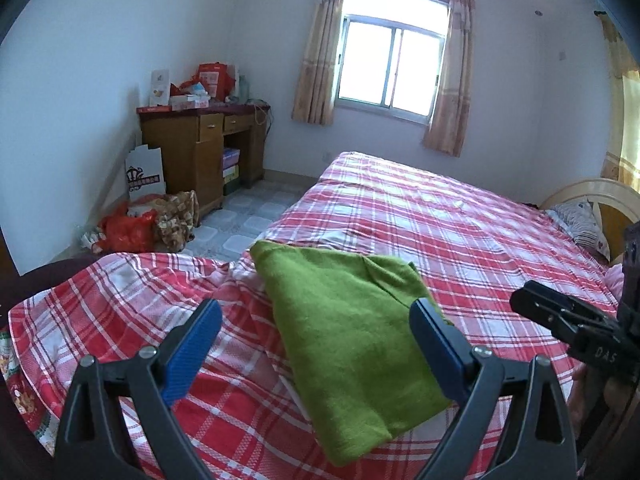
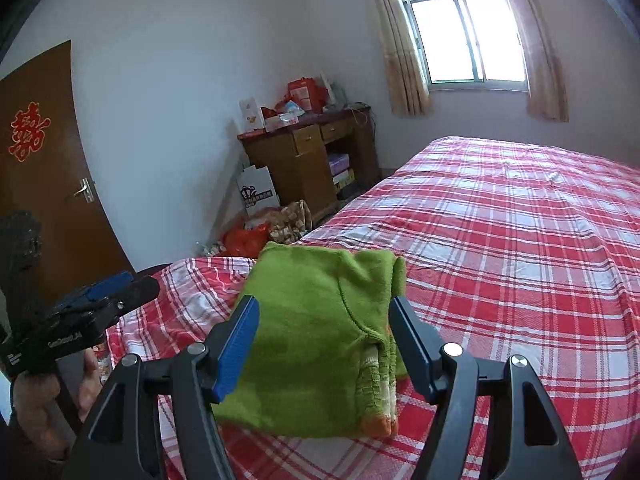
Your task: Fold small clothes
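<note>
One green garment (image 1: pixel 352 344) folded on bed (image 1: pixel 480 232).

Fuzzy matt green knit garment (image 1: pixel 352 344), woven plaid cotton bedsheet (image 1: pixel 460 220), glossy brown wooden desk (image 1: pixel 200 148)

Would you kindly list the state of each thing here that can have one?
green garment: folded, lying on the bed
left gripper: open, holding nothing
right gripper: open, holding nothing
bed sheet: spread, rumpled at the near corner
door: shut
curtains: drawn apart
desk drawers: shut
</note>
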A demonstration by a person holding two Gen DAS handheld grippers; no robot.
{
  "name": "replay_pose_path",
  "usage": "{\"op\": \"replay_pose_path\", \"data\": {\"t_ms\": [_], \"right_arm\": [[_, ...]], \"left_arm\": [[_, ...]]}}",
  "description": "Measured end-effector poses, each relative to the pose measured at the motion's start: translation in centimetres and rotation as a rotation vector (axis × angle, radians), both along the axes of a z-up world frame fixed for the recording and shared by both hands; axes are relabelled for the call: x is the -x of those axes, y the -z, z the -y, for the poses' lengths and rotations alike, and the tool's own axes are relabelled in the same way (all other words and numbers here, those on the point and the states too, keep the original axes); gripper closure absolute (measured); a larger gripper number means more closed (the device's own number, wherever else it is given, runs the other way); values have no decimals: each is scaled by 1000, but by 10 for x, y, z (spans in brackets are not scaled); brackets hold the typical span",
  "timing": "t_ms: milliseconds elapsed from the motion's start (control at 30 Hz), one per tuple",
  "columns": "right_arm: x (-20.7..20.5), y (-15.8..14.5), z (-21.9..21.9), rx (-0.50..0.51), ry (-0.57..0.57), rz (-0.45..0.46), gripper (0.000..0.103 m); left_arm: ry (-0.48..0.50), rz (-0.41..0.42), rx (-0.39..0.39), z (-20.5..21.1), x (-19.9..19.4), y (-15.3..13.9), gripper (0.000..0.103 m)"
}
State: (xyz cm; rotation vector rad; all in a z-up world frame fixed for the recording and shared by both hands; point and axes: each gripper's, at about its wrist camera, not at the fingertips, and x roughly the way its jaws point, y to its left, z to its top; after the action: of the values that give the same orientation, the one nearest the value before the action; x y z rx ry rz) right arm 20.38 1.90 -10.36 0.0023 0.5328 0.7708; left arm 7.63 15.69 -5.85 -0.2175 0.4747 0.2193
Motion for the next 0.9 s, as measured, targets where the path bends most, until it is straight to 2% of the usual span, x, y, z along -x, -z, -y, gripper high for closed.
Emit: {"op": "replay_pose_path", "data": {"t_ms": [900], "right_arm": [[9,-3,6,-17,-1,3,35]], "left_arm": [[5,-14,1,5,-3,2,6]]}}
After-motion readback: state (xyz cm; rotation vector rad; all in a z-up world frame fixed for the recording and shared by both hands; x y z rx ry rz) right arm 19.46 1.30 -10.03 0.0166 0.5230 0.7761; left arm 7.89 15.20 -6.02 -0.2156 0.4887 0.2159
